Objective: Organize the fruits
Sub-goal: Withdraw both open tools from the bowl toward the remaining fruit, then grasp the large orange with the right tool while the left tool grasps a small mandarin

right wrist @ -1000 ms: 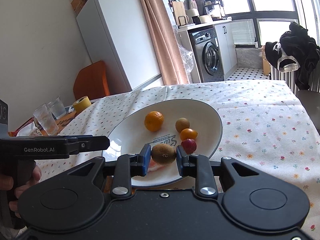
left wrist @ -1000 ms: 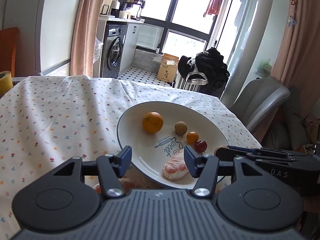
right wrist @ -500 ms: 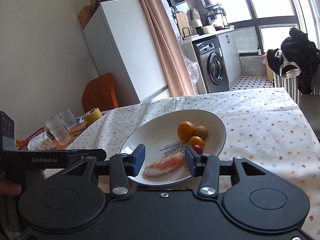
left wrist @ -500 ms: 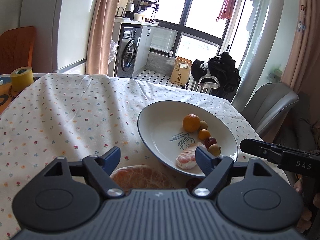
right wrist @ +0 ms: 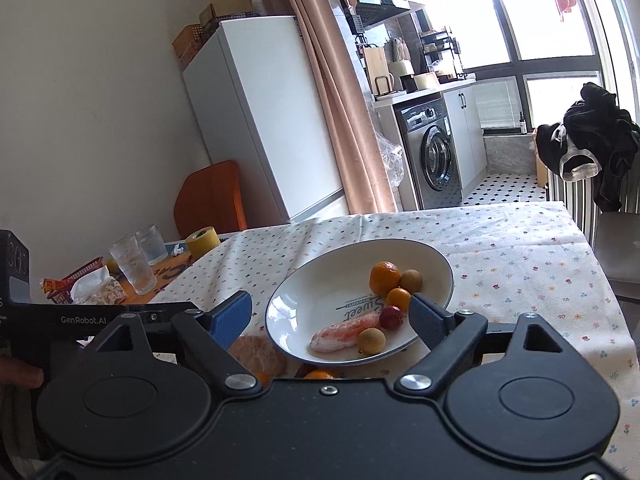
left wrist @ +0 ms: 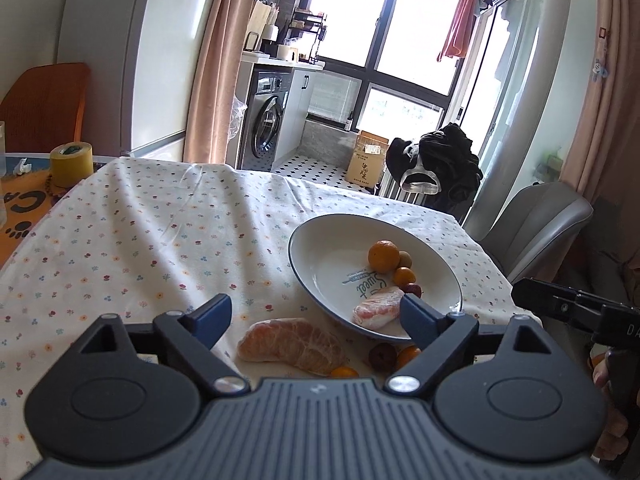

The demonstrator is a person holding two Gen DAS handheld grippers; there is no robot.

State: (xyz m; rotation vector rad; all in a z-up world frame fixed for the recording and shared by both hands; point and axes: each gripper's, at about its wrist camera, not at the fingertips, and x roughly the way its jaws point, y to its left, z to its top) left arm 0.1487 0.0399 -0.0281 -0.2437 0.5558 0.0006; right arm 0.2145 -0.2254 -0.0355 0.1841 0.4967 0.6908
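A white plate [right wrist: 280, 300] on the flowered tablecloth holds an orange [right wrist: 384, 278], a brown fruit [right wrist: 411, 280], a small orange [right wrist: 398, 298], a red fruit [right wrist: 390, 317], a peeled pink segment [right wrist: 344, 332] and a second brown fruit [right wrist: 371, 340]. My right gripper [right wrist: 330, 314] is open, empty, and held back from the plate's near rim. On the cloth before the plate [left wrist: 304, 276] lie a large peeled citrus piece [left wrist: 292, 345], a dark red fruit [left wrist: 382, 354] and small oranges [left wrist: 406, 355]. My left gripper [left wrist: 316, 314] is wide open above the peeled piece, touching nothing.
A yellow tape roll [left wrist: 71, 164] and two glasses [right wrist: 134, 268] stand at the table's far left beside a red basket [right wrist: 86, 276]. A grey chair [left wrist: 532, 224] stands past the table's right edge. A hand [left wrist: 608, 376] holds the right gripper.
My right gripper let the brown fruit go onto the plate, opened wide and drew back. My left gripper opened wider and pulled back, bringing the loose fruit on the cloth into view.
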